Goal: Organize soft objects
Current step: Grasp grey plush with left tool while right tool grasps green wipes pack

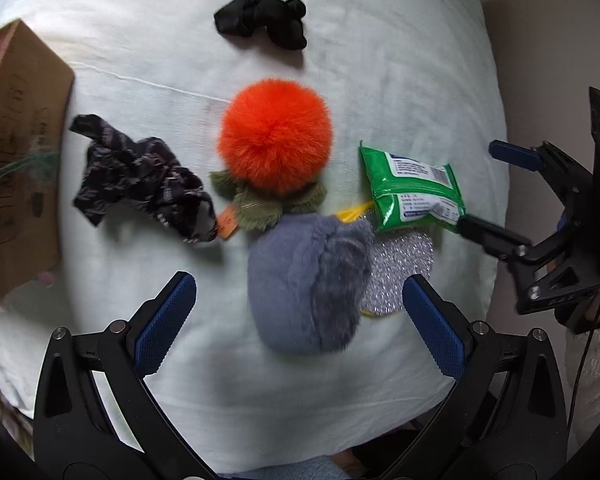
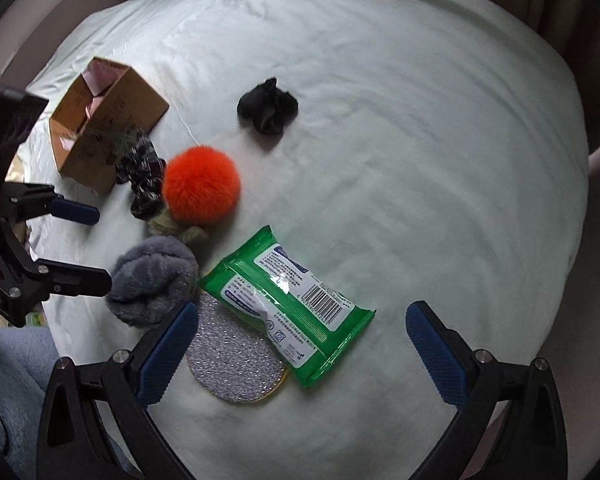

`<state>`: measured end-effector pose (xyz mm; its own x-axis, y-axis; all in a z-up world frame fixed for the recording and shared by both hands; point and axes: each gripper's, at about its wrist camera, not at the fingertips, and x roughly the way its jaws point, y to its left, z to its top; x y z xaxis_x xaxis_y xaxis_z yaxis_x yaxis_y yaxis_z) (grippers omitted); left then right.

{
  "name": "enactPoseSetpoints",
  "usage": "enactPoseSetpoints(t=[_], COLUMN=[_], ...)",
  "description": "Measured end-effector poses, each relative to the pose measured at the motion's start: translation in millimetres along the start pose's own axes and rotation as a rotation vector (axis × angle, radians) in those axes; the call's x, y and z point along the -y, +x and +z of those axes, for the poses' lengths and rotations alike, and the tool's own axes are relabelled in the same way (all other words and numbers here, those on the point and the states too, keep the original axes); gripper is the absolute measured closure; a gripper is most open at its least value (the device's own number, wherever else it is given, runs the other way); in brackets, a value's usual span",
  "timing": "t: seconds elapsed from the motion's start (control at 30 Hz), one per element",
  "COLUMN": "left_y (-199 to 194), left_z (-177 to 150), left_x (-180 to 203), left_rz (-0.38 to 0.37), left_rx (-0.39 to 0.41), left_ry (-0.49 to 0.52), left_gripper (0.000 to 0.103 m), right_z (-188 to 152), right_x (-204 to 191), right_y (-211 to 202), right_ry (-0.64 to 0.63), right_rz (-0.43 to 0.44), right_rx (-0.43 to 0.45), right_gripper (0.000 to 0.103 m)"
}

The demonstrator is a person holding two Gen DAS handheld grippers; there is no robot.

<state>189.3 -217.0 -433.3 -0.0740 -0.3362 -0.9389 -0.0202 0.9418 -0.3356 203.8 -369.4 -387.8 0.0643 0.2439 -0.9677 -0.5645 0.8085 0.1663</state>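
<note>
On a pale green sheet [image 1: 380,64] lie an orange pompom [image 1: 276,134] on a green frill, a grey-blue plush piece [image 1: 308,284], a silver glitter pad [image 1: 400,272], a green wipes pack [image 1: 412,192], a dark patterned cloth [image 1: 148,184] and a black bundle [image 1: 264,16]. My left gripper [image 1: 296,324] hovers open just above the plush piece. My right gripper [image 2: 300,352] is open over the wipes pack [image 2: 292,308] and glitter pad [image 2: 232,360]; from the left wrist view it [image 1: 496,188] shows at the right, its lower finger at the pack's corner.
An open cardboard box [image 1: 16,160] with pink items inside sits at the left, also seen as the cardboard box [image 2: 104,116] in the right wrist view. The sheet's far right side [image 2: 440,160] is bare. A fuzzy sleeve [image 1: 592,356] is at the right edge.
</note>
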Motion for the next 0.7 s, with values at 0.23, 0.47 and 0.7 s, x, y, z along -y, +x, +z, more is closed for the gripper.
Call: enactPoseSetpoints(t=[0.23,0.47,0.7], left_y=[38,62,65], left_z=[8,14,15], left_x=[-1,-2,0], left_rz=[-0.013,0.014,0.005], left_rx=[-0.054,-0.086,-0.071], left_ry=[-0.048,-0.069,-0.059], left_gripper=[0.001,0.012,0.038], right_z=[6,6,1], right_x=[-3,-15,-22], right_y=[45,68,74], right_ry=[-0.185,-0.277,-0.317], right_rz=[0.061,0.126,0.146], right_rx=[-0.096,-0.153,-0.176], right_gripper=[0.0,0.016,0.045])
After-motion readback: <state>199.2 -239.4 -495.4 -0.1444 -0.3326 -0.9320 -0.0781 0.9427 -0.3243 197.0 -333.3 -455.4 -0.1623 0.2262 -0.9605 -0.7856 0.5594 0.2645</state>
